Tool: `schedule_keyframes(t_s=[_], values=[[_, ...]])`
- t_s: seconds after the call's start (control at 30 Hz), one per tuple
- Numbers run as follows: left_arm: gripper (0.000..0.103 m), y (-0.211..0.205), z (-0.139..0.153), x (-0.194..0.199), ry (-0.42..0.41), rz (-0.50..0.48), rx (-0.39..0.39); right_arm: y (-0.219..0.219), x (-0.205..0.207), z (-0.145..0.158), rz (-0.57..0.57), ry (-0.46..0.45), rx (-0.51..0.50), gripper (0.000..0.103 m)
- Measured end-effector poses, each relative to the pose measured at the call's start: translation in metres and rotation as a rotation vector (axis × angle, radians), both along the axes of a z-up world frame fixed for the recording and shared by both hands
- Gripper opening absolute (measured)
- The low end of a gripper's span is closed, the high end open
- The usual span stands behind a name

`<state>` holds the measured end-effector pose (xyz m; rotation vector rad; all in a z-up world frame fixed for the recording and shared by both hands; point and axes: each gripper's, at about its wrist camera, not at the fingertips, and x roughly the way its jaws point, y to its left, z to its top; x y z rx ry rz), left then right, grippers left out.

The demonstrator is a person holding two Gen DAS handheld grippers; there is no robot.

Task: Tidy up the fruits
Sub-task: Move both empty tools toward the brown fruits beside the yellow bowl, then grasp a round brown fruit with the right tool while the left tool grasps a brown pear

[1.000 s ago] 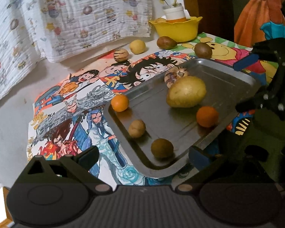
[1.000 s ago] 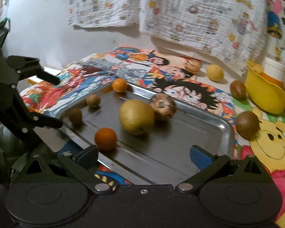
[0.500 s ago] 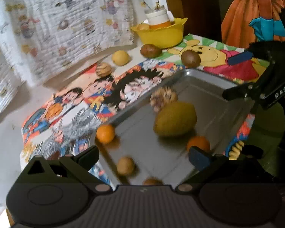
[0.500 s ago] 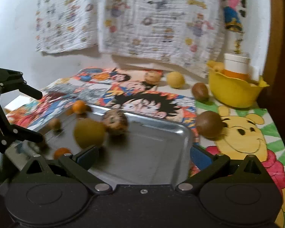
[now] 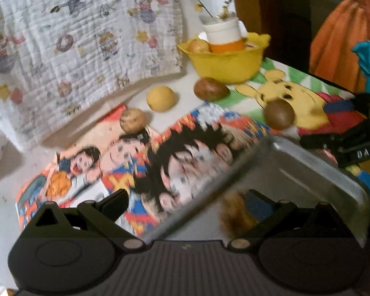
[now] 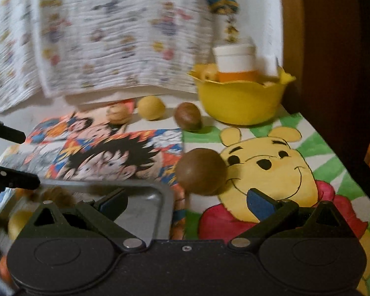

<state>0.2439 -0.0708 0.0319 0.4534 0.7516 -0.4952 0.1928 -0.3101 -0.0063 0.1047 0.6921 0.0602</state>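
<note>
Right gripper (image 6: 187,203) — jaws standing wide apart, holding nothing. Brown round fruit (image 6: 201,171) lying just beyond its fingertips at twelve o'clock, on the bear-print mat, beside the metal tray (image 6: 160,197); smooth, near-spherical, no clear long axis. Left gripper (image 5: 185,206) — likewise gaping empty, hovering over the tray, farther from this fruit.

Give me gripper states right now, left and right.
Left gripper: open, holding nothing.
Right gripper: open, holding nothing.
</note>
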Motion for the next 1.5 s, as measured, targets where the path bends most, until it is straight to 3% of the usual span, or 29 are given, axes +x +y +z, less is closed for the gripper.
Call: schedule_keyframes(t_s=[0.27,0.5,0.83,1.13,1.33,1.5], values=[[0.102,-0.032,-0.011,0.052,-0.068,-0.087,-0.005,-0.014,0.036,-0.013,-0.064,0.044,0.063,0.102],[0.102,-0.069,-0.022,0.095,-0.067,-0.107,-0.087,-0.019,0.053,-0.021,-0.063,0.071,0.112,0.098],[0.102,-0.121,-0.051,0.151,-0.066,-0.1,-0.183,-0.006,0.056,-0.027,-0.032,0.077,0.011,0.081],[0.102,-0.147,-0.063,0.166,-0.1,-0.139,-0.13,-0.001,0.06,-0.03,0.003,0.058,-0.064,0.068],[0.102,-0.161,-0.072,0.164,-0.125,-0.194,-0.073,0.001,0.06,-0.033,0.023,0.033,-0.094,0.067],[0.102,-0.163,-0.077,0.17,-0.106,-0.174,-0.086,0.007,0.063,-0.036,0.046,0.003,-0.137,0.067]])
